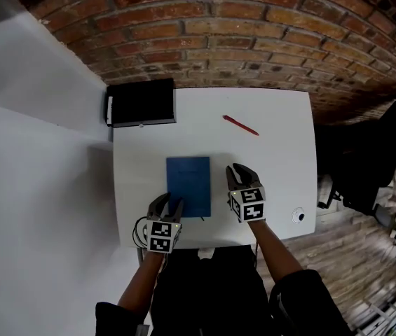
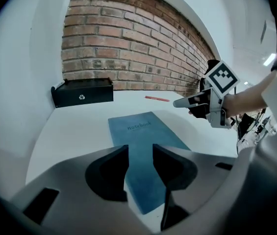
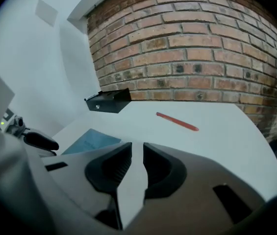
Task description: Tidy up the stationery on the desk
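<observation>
Notebook (image 1: pixel 188 186), blue, lies flat in the middle of the white tabletop (image 1: pixel 282 152), closest of the stationery to the person. The left gripper (image 2: pixel 140 152) hangs over its near left corner. Its jaws are parted by a narrow gap and hold nothing, with the blue cover showing through the gap. The right gripper (image 3: pixel 137 153) sits just beside the notebook's right edge. Its jaws are also released, slightly apart, with only bare tabletop between them.

The notebook's long axis runs straight away from the person toward the brick wall, and the printed title sits at the far end of the cover, upright to the person. Farther back lies a red pen (image 1: pixel 240 125), well apart from the notebook. Its long axis is slanted, with the left end farther away than the right. A black box (image 1: pixel 141 102) rests at the far left corner against the wall.

The risk I see is with the flat cover. Jaws closing from above could skid off it, or pinch the top cover alone so the book flops open. A push at the corner could also swivel it out of line or toward the near edge.
</observation>
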`<state>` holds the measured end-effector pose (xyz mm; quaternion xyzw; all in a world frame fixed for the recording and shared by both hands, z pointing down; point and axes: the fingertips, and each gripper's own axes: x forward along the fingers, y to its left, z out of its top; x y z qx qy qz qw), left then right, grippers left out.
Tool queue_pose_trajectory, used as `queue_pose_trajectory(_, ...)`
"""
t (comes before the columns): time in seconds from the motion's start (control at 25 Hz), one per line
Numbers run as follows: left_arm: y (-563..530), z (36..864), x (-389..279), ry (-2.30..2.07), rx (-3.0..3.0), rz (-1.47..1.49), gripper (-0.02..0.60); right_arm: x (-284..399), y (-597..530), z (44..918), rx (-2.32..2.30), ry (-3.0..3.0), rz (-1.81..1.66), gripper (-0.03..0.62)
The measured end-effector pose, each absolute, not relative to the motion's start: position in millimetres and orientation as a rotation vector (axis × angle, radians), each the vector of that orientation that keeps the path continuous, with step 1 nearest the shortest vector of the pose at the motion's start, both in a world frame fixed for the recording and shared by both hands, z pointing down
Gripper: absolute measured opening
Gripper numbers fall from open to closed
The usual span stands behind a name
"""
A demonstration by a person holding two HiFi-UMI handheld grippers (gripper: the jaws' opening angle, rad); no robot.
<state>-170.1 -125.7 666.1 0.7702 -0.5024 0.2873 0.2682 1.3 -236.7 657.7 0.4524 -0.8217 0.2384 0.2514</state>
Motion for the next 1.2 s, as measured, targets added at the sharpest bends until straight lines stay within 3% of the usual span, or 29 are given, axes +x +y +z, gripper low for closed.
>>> queue_pose_trajectory(1.2, -125.8, 677.8, -144.1, -1.302, 2.008, 0.772, 0.16, 41.0, -364.5, 671.6, 0.69, -2.159, 0.065, 0.066)
